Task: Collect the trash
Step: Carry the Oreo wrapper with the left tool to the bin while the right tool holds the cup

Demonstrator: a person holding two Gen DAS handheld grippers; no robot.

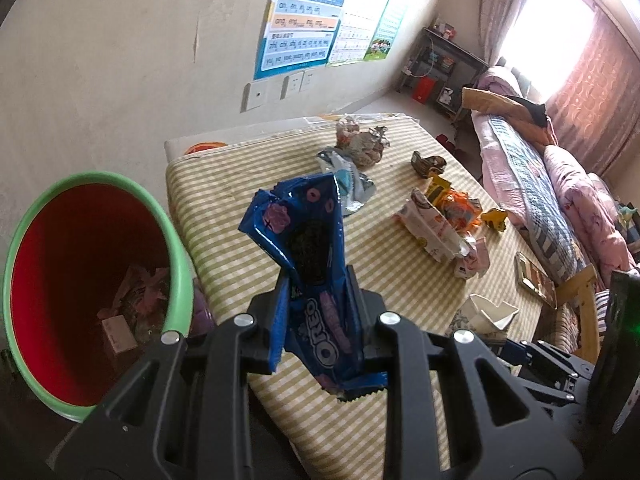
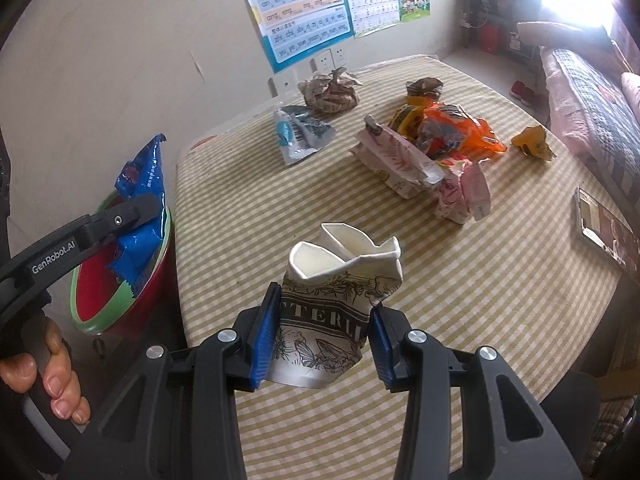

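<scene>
Holding the Oreo wrapper (image 1: 316, 280) clamped in your left tongs (image 1: 320, 320) over the bin (image 2: 120, 312), you likely release next, while your right tongs (image 2: 324, 320) bracket the crushed cup (image 2: 336, 300) on the tabletop (image 2: 480, 280), grip unclear.

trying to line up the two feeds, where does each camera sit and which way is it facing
Left wrist: rides the left tongs, facing the wall across the striped table, bin at left; tongs shut on the Oreo wrapper.
Right wrist: rides the right tongs, same heading; they clamp a crushed paper cup; left tongs and hand show.
Shared: table, bin, wrapper, cup, posters.
</scene>
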